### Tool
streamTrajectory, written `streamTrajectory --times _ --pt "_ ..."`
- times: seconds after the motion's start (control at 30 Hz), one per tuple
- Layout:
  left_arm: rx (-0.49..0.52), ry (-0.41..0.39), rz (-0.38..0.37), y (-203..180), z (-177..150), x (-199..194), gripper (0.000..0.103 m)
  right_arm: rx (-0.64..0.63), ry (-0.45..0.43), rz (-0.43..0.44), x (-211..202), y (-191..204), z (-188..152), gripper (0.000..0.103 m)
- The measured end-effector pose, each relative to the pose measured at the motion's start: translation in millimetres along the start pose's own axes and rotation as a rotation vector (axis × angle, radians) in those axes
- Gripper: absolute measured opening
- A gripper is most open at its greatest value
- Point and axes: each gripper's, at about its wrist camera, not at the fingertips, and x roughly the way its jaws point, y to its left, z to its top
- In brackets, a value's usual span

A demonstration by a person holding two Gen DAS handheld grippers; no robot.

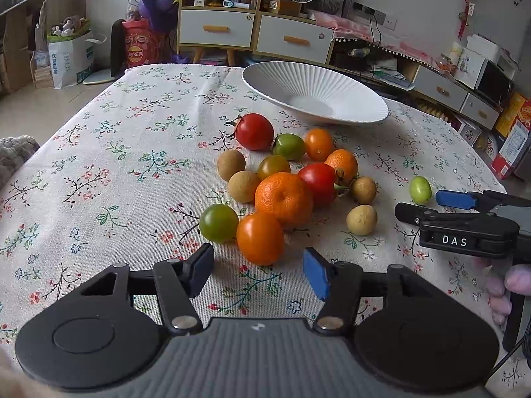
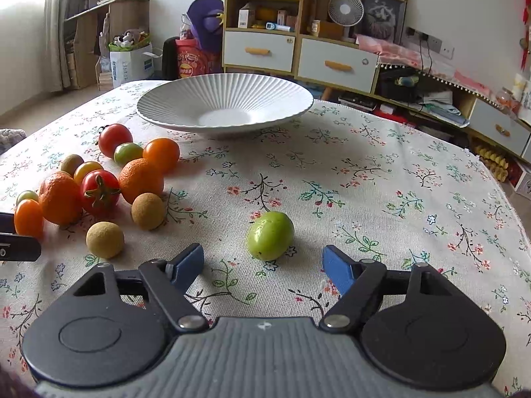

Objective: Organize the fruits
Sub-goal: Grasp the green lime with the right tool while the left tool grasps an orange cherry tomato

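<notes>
A pile of fruit lies on the floral tablecloth: red tomatoes (image 1: 254, 131), a mandarin (image 1: 283, 199), an orange tomato (image 1: 260, 238), a green tomato (image 1: 218, 223) and brown longans (image 1: 361, 220). My left gripper (image 1: 259, 273) is open, just short of the orange tomato. A lone green fruit (image 2: 270, 235) lies apart; my right gripper (image 2: 262, 265) is open just behind it, and also shows in the left wrist view (image 1: 421, 204). An empty white ribbed bowl (image 1: 365, 99) stands behind the pile; it also shows in the right wrist view (image 2: 282, 96).
The table's far edge (image 1: 186, 64) and right edge (image 2: 504, 195) drop to the floor. Cabinets (image 1: 255, 33), boxes and bags stand beyond. The cloth right of the green fruit is bare.
</notes>
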Motion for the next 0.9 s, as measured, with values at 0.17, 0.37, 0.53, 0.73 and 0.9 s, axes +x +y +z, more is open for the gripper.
streamTrajectory --times 0.17,0.37,0.53,0.73,0.9 --pt "-0.022 -0.004 -0.016 4.3 3.5 2.1 0.047 0.011 -0.010 0.016 0.5 -0.1 3.0 0.055" --pt "-0.031 -0.004 -0.018 6.7 5.7 3.2 0.037 0.040 -0.014 0.016 4.0 -3.5 6.9 0.047" --pt "-0.038 0.009 -0.038 8.9 6.5 2.3 0.027 0.102 -0.009 0.023 7.3 -13.5 11.2 0.027" --pt "-0.082 0.028 -0.072 14.1 8.7 0.2 0.026 0.170 0.000 0.036 6.6 -18.5 15.5 0.027" --pt "-0.103 0.008 -0.096 15.8 12.9 -7.3 0.025 0.167 -0.008 0.042 -0.7 -14.0 21.5 0.027"
